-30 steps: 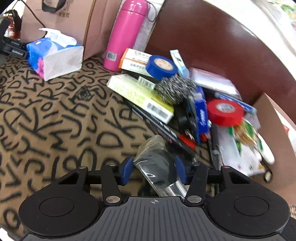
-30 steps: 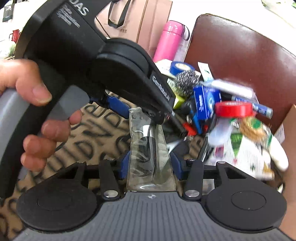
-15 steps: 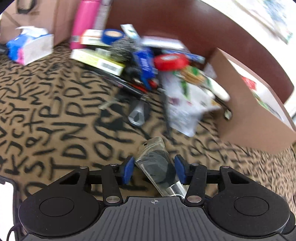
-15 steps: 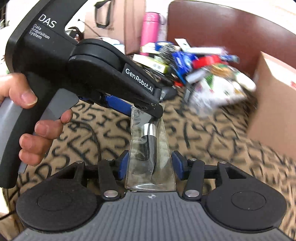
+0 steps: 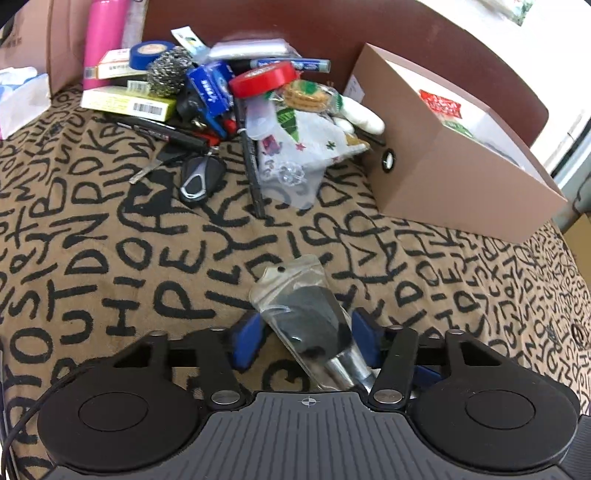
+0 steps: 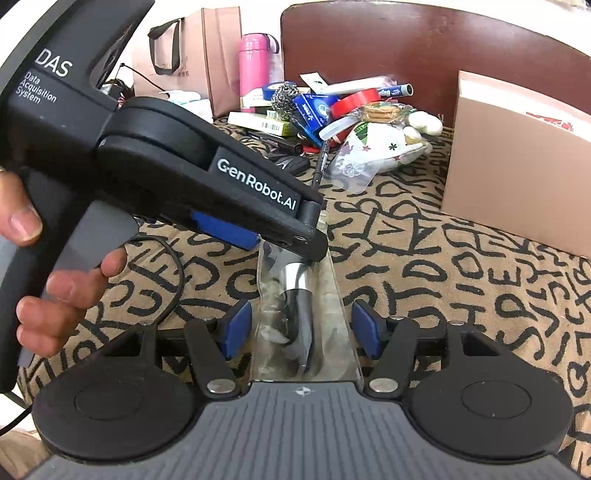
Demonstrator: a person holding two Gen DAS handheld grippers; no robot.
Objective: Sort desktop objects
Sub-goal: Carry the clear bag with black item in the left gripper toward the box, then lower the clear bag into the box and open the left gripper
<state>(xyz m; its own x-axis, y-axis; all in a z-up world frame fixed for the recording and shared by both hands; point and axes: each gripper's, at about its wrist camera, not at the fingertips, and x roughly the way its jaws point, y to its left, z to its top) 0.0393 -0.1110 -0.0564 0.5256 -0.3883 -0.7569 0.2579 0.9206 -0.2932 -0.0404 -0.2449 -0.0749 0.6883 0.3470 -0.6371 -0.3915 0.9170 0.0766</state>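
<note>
A clear plastic sleeve holding a black makeup brush (image 5: 306, 321) lies between the fingers of my left gripper (image 5: 306, 334); its left pad stands a little off the sleeve. In the right wrist view the same sleeve (image 6: 299, 314) runs between the pads of my right gripper (image 6: 301, 326), which stand apart from it on both sides. The left gripper's body (image 6: 207, 184) crosses that view and its tip sits on the sleeve's far end. A pile of desktop objects (image 5: 229, 96) lies at the back. A brown cardboard box (image 5: 443, 155) stands to the right.
The surface is a tan cloth with black letters (image 5: 110, 240). A dark red chair back (image 5: 332, 33) stands behind the pile. A pink bottle (image 5: 103, 40), a paper bag (image 6: 192, 62) and a tissue pack (image 5: 22, 99) are at the back left. A car key (image 5: 201, 177) lies before the pile.
Both grippers have swung right with the sleeved brush, and the cardboard box has come into view. The right gripper's pads have opened away from the sleeve.
</note>
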